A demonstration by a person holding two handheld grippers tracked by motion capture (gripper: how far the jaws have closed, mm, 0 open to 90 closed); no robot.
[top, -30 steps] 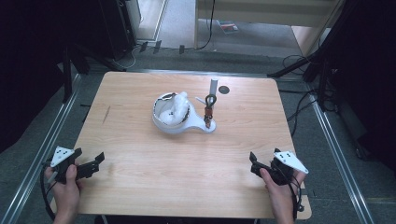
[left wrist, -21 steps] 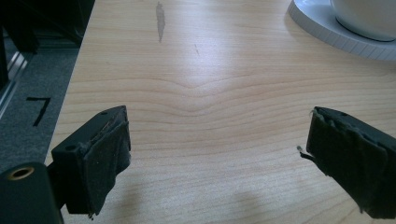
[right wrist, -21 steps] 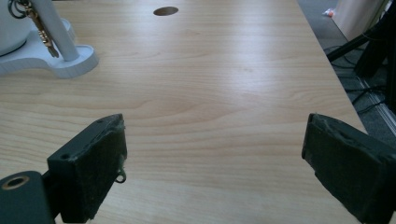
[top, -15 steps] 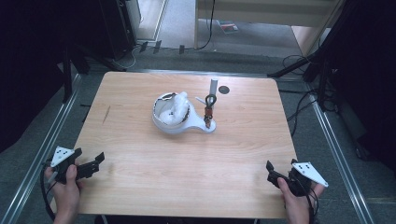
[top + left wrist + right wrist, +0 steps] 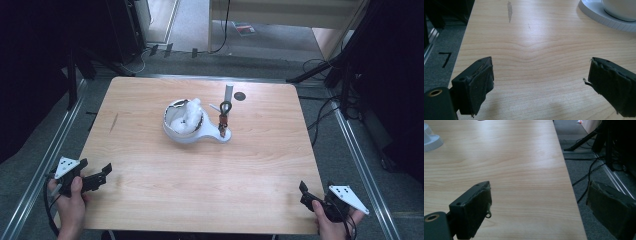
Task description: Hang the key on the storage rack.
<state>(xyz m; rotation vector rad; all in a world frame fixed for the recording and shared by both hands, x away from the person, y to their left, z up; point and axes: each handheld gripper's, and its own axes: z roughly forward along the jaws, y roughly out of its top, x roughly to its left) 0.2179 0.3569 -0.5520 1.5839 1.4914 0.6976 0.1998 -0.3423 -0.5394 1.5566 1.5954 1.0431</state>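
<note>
A white bowl [image 5: 184, 120] with white pieces inside sits on a white stand [image 5: 210, 137] at the table's middle. A grey post [image 5: 228, 92] rises from the stand, and a small brown item with a black loop [image 5: 223, 117] hangs beside it. My left gripper [image 5: 104, 176] rests low at the near left corner, open and empty. Its own view has the gripper [image 5: 540, 85] over bare wood, with the stand's rim [image 5: 604, 17] far off at top right. My right gripper [image 5: 304, 195] is open and empty at the near right corner. In its own view the gripper [image 5: 539, 207] straddles the table's right edge.
A dark round disc [image 5: 240, 96] lies on the wooden table [image 5: 150, 95] behind the stand. Metal rails [image 5: 357, 150] run along both sides of the table. Cables [image 5: 584, 177] and dark stand legs [image 5: 345, 65] lie on the grey floor to the right.
My right gripper has drawn back and to the right, ending at the near right corner by the table's edge. My left gripper has stayed put.
</note>
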